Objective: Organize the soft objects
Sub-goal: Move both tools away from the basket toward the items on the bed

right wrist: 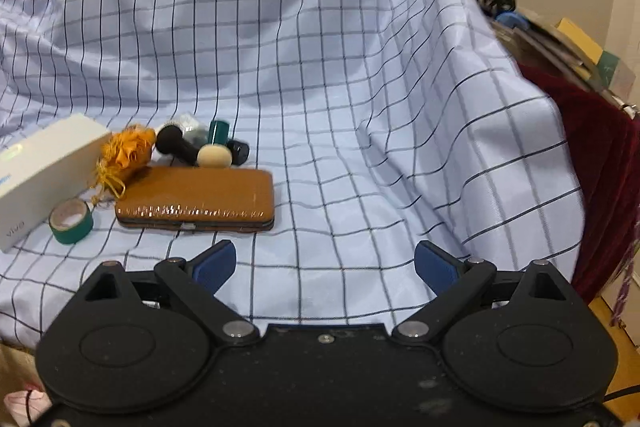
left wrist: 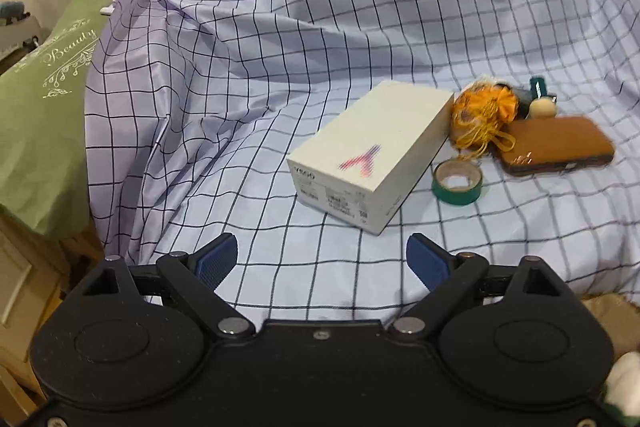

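Left gripper (left wrist: 322,261) and right gripper (right wrist: 325,263), both open and empty, over checked cloth (left wrist: 280,67); white box (left wrist: 370,155), orange pouch (left wrist: 482,111), brown case (right wrist: 196,197) at centre.

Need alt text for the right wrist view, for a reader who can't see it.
The open, empty right hand-held gripper hovers over a checked cloth. Ahead on its left lie a brown case, a green tape roll, an orange pouch, a white box and a beige sponge.
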The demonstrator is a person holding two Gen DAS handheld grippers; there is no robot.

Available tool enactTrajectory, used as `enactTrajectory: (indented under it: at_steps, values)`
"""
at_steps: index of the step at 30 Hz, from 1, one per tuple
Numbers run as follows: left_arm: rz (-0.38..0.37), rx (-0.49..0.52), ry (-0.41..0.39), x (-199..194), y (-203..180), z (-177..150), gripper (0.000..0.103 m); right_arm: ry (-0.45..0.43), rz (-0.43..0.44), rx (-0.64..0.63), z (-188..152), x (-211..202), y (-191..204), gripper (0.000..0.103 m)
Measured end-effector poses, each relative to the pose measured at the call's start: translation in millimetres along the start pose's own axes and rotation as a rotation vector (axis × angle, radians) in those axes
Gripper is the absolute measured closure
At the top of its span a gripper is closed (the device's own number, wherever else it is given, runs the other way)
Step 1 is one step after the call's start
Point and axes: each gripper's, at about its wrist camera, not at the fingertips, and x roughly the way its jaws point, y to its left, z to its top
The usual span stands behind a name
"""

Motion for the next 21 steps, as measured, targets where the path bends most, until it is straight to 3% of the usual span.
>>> enactTrajectory:
  at_steps: [5, 9, 21]
  values:
    - [-0.045, -0.043, 0.017, 11, 4, -3, 0.014, 0.032, 0.042, 0.016, -4, 6, 8, 0.007]
    - [-0.019, -0.062, 0.002, 13, 7, -4, 0.014, 0.019, 0.023, 0.024, -2, 6, 9, 0.007]
    - [-0.006, -0.109, -0.138, -12, 17, -3, 0.014, -0.067, 0.042, 0.135, 6, -16, -13, 0.007]
